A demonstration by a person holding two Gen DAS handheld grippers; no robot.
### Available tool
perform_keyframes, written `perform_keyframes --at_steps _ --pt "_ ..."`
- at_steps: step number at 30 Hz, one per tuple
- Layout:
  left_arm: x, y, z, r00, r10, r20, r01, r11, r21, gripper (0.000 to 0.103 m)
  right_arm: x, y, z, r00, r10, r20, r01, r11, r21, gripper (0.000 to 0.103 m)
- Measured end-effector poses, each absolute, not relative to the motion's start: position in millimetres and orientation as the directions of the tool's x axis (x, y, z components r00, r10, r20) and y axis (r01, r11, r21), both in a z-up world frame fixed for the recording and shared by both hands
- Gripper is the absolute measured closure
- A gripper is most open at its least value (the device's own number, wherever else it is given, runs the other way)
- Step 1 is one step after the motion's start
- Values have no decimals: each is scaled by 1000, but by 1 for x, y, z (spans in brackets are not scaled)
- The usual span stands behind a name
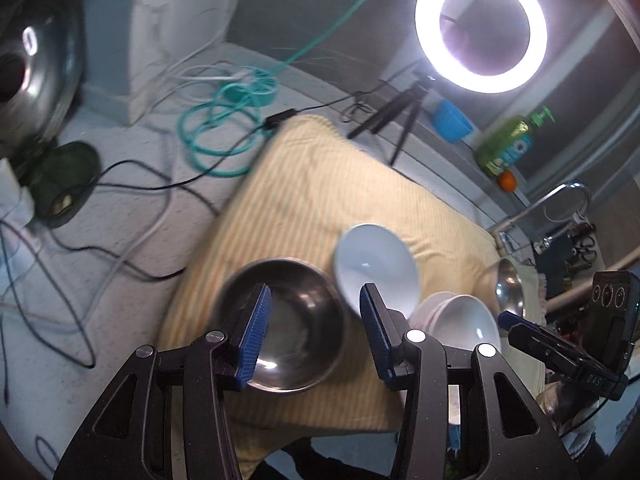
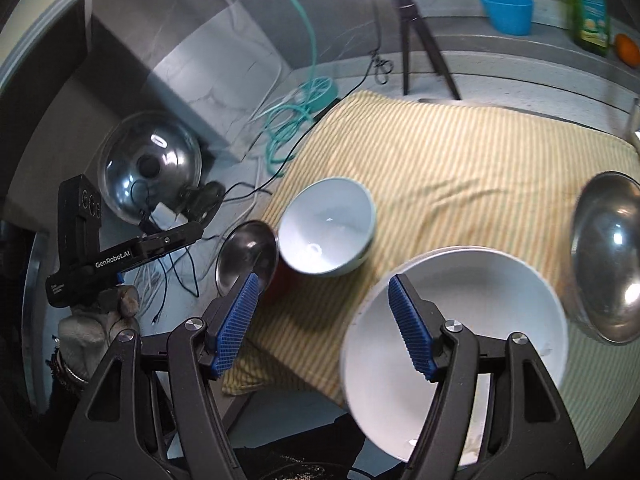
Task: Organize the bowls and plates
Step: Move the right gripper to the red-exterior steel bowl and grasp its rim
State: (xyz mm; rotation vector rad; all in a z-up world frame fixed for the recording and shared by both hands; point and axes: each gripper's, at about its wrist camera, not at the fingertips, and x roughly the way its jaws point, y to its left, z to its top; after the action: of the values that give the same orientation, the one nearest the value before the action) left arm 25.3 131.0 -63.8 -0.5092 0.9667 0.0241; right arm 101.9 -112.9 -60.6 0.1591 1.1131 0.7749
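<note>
On a yellow striped cloth point(image 1: 320, 200) point(image 2: 460, 160) stand a steel bowl point(image 1: 284, 324) point(image 2: 246, 256), a white bowl point(image 1: 376, 268) point(image 2: 326, 230) beside it, a stack of white bowls point(image 1: 460, 320) point(image 2: 452, 348) and another steel bowl point(image 1: 510, 288) point(image 2: 608, 256). My left gripper point(image 1: 312, 332) is open, its fingers hovering over the steel bowl, empty. My right gripper point(image 2: 324, 324) is open and empty; its right finger is over the white stack's rim. The left gripper's body also shows in the right wrist view point(image 2: 120, 256).
A ring light point(image 1: 480, 28) on a tripod point(image 2: 416, 40) stands behind the cloth. Teal and black cables point(image 1: 224, 136) lie on the counter at left. A steel lid point(image 2: 150, 166) leans by the wall. A blue cup point(image 2: 508, 10), soap bottle point(image 1: 506, 144) and faucet point(image 1: 560, 200) are at the right.
</note>
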Motion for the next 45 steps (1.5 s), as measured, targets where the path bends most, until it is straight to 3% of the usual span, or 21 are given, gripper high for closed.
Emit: perform_keyframes --at_steps 16,26,33,37,41,45 --pt "2 164 -77 544 -40 -838 -310 919 -245 58 88 -41 -102 83 600 -796 -534 701 473 33" --pt "4 162 -83 534 -51 -844 -275 934 -230 58 92 -28 -118 56 596 -801 -503 710 493 33" --pt "6 177 -93 535 -159 -830 -278 894 -351 58 95 -23 -125 42 601 -798 -473 715 514 34" --pt "8 184 -100 533 -225 -815 -286 859 -424 60 98 -20 -127 37 608 -793 -455 717 529 42" --pt "12 183 -105 525 -247 -815 -280 854 -439 61 100 -16 -129 35 613 -789 -447 716 536 43" --pt "16 182 -111 512 -259 -819 -273 855 -441 61 102 -11 -135 14 616 -788 -435 713 550 52"
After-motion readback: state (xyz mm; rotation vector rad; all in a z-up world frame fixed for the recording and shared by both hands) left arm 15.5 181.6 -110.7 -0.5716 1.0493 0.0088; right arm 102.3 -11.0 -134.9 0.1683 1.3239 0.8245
